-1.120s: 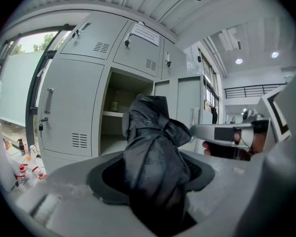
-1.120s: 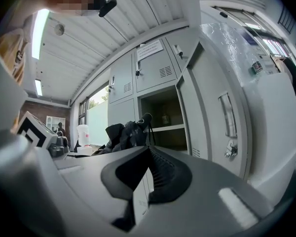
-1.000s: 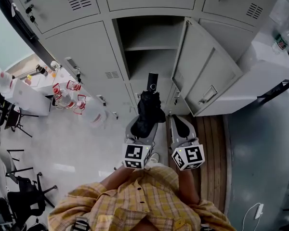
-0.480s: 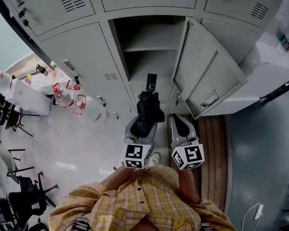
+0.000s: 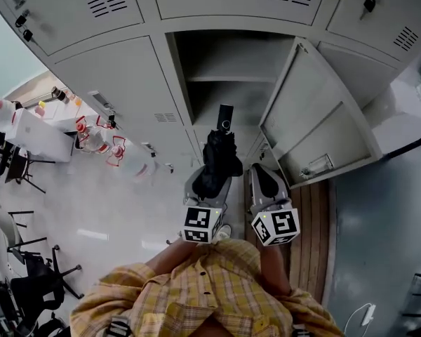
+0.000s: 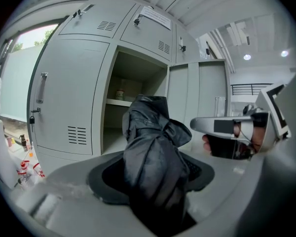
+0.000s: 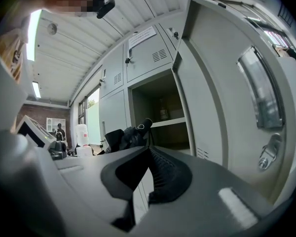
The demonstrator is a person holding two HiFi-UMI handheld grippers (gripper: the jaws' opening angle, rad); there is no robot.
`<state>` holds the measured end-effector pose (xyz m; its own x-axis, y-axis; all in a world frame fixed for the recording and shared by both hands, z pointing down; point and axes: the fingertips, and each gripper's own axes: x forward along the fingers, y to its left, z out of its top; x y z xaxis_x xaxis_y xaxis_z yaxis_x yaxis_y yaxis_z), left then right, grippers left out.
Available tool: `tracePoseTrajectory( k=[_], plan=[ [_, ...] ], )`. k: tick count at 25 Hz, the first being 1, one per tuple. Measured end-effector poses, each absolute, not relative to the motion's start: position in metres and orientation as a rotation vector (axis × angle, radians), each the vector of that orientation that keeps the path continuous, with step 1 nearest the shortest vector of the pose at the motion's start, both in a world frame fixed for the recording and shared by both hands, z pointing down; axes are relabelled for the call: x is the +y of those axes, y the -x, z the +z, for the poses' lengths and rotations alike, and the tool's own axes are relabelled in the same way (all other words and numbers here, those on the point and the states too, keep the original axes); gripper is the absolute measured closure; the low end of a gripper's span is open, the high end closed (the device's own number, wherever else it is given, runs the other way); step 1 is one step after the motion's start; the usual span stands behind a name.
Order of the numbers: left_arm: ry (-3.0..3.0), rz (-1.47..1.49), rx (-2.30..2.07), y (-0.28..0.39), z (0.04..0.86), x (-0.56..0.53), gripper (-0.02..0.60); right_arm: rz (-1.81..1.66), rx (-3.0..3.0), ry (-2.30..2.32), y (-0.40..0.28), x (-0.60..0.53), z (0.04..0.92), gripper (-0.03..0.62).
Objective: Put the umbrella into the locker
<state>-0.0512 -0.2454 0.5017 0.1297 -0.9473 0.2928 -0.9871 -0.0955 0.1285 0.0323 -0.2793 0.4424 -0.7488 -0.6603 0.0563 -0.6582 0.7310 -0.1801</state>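
A folded black umbrella (image 5: 216, 161) sticks out of my left gripper (image 5: 212, 180), which is shut on its bunched fabric. Its handle end (image 5: 225, 116) points at the open locker (image 5: 231, 97) just ahead. In the left gripper view the umbrella (image 6: 155, 167) fills the space between the jaws, with the locker opening (image 6: 133, 98) behind it. My right gripper (image 5: 262, 180) hangs beside the left one, shut and holding nothing. In the right gripper view its pads (image 7: 158, 174) meet, and the umbrella (image 7: 130, 135) shows to the left before the locker opening (image 7: 160, 107).
The locker door (image 5: 316, 118) stands swung out on the right, close to my right gripper. A shelf (image 5: 231, 78) divides the compartment, and a small bottle (image 6: 120, 94) stands on it. Closed lockers (image 5: 119, 69) flank it. Water jugs (image 5: 98, 139) sit at the left.
Both grippers and the umbrella have moved closer to the open locker. The umbrella's handle now reaches nearer the opening. The grip on the umbrella is unchanged.
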Motion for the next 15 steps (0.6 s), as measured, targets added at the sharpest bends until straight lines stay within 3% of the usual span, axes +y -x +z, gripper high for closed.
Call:
tracePoseTrajectory(
  k=[15],
  plan=[
    [-2.084,0.215,-1.855,0.080,0.520,-0.301,0.317,-0.328,2.916,1.127,-0.009,-0.331,0.453,0.595]
  ],
)
